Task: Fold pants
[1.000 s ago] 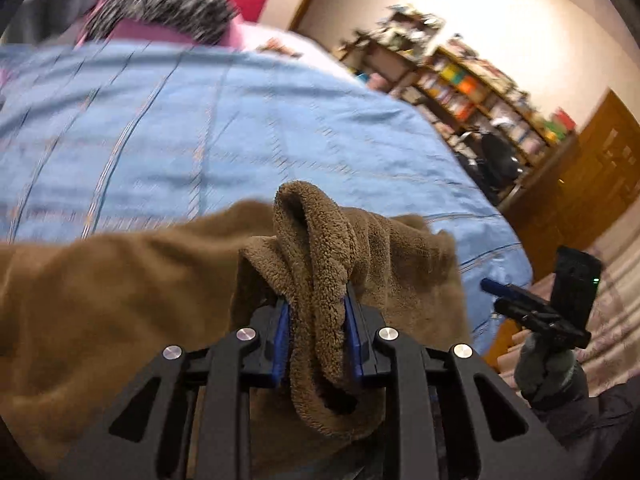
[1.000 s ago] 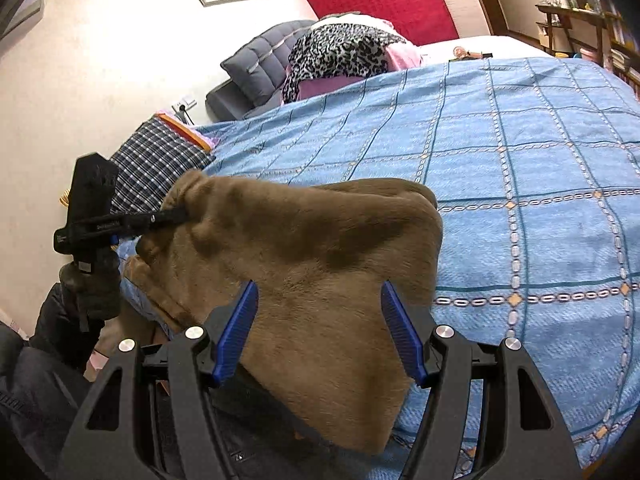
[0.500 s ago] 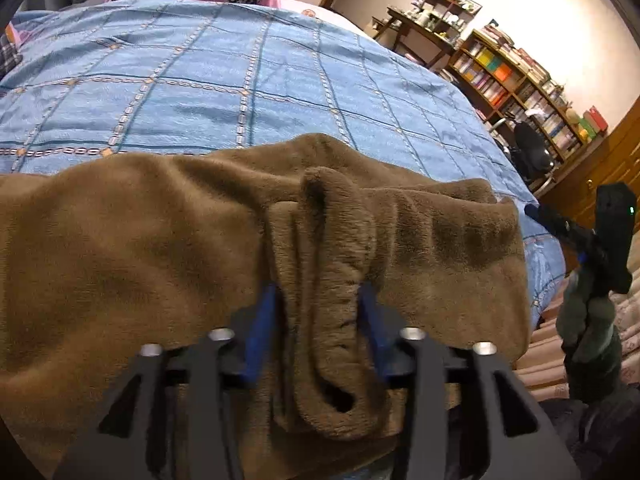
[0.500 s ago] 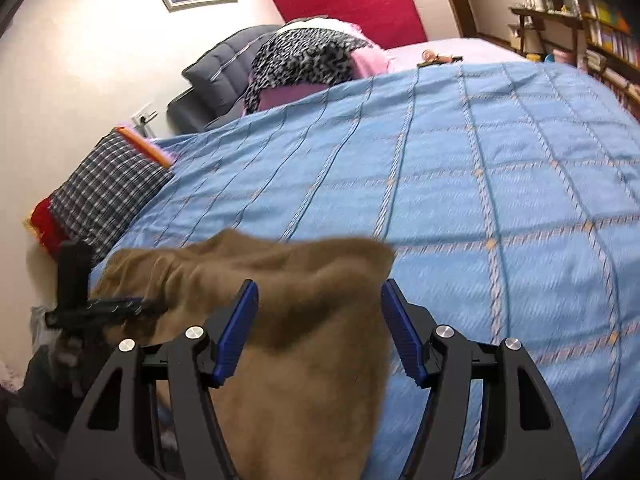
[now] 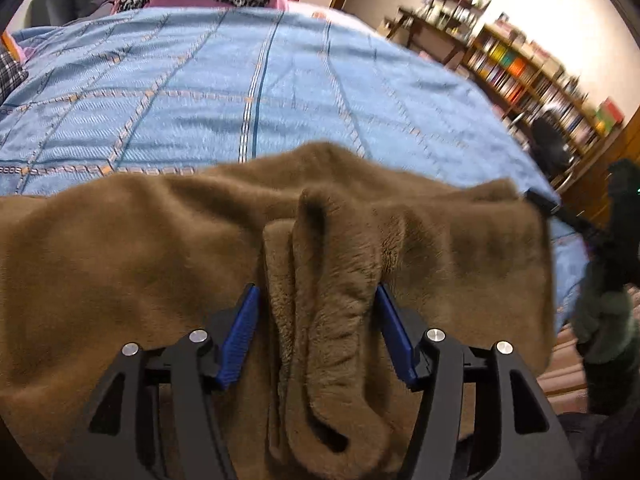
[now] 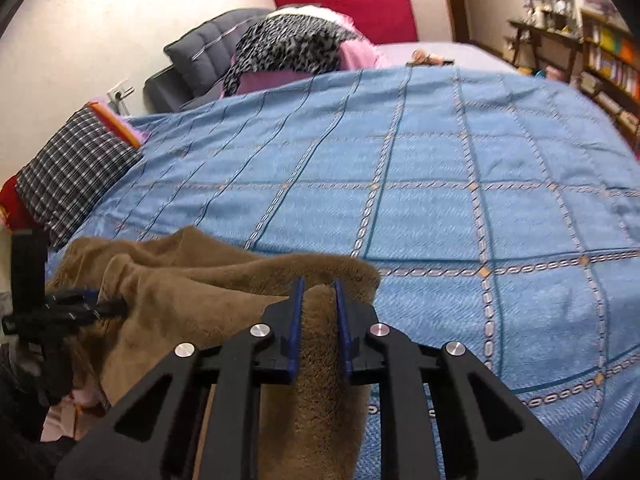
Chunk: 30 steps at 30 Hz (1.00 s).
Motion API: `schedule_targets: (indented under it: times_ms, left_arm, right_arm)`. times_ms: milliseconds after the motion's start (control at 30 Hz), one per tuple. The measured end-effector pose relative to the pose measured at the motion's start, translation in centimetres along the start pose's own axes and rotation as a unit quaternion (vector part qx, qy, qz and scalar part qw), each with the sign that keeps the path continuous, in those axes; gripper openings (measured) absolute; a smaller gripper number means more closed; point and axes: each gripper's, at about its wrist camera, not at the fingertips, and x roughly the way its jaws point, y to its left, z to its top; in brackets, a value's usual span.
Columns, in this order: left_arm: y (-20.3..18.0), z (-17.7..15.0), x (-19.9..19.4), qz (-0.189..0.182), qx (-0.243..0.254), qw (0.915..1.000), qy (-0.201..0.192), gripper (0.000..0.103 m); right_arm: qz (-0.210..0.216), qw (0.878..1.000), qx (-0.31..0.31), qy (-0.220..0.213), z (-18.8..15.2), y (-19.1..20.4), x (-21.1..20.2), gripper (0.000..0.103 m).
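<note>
Brown fleece pants (image 5: 120, 260) lie bunched at the near edge of a blue checked bed cover (image 5: 240, 80). My left gripper (image 5: 316, 292) straddles an upright fold of the pants; its jaws are opening and the fold stands loose between the blue pads. In the right wrist view my right gripper (image 6: 318, 284) is closing on the right end of the pants (image 6: 180, 280), and its pads press a ridge of fleece. The left gripper (image 6: 108, 304) shows there at the pants' left end. A gloved hand (image 5: 608, 312) holds the right gripper (image 5: 560, 216) at the pants' right end.
The bed cover (image 6: 440, 180) stretches wide beyond the pants. A plaid pillow (image 6: 72, 168) lies at its left edge, with a leopard-print cloth (image 6: 288, 44) and a grey cushion (image 6: 200, 52) at the head. Bookshelves (image 5: 540, 80) line the right wall.
My left jaws have spread from a tight pinch and the fold has relaxed as the gripper sank. My right gripper came to the pants' right end and closed on the fleece.
</note>
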Motion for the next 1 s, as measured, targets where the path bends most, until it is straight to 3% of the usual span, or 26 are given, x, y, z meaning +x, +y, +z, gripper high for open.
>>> schedule_targets:
  times_ms: [167, 333, 400, 467, 667, 767, 867, 1000]
  left_arm:
    - [0.5, -0.6, 1.1, 0.01, 0.003, 0.9999, 0.0, 0.061]
    - [0.9, -0.6, 0.8, 0.007, -0.005, 1.0, -0.001, 0.06]
    - [1.2, -0.6, 0.5, 0.0, -0.016, 0.9999, -0.001, 0.059]
    - [1.5, -0.6, 0.2, -0.005, -0.025, 0.9997, -0.002, 0.058]
    - [0.9, -0.7, 0.3, 0.023, -0.011, 0.9996, -0.008, 0.06]
    - [0.9, -0.7, 0.3, 0.027, -0.016, 0.9994, -0.013, 0.06]
    - [0.9, -0.9, -0.8, 0.029, -0.028, 0.9989, -0.023, 0.062]
    - [1.3, -1.4, -3.6, 0.034, -0.036, 0.9975, -0.049, 0.069]
  right_arm:
    - [-0.055, 0.998, -0.034, 0.007, -1.1, 0.1, 3.4, 0.015]
    - [-0.055, 0.998, -0.02, 0.012, -1.0, -0.5, 4.1, 0.017]
    - [-0.046, 0.999, -0.011, 0.003, -0.8, -0.6, 2.9, 0.028]
    - [-0.048, 0.999, -0.001, -0.013, -0.6, -0.9, 1.5, 0.05]
    - [-0.019, 0.999, 0.007, -0.04, -1.0, 0.6, -1.7, 0.05]
    - [0.011, 1.0, -0.012, -0.016, -2.0, 2.4, -0.5, 0.05]
    - [-0.012, 0.999, -0.038, 0.02, -3.3, 3.1, 2.7, 0.05]
    - [-0.02, 0.998, -0.05, 0.023, -3.5, 3.4, 3.9, 0.05]
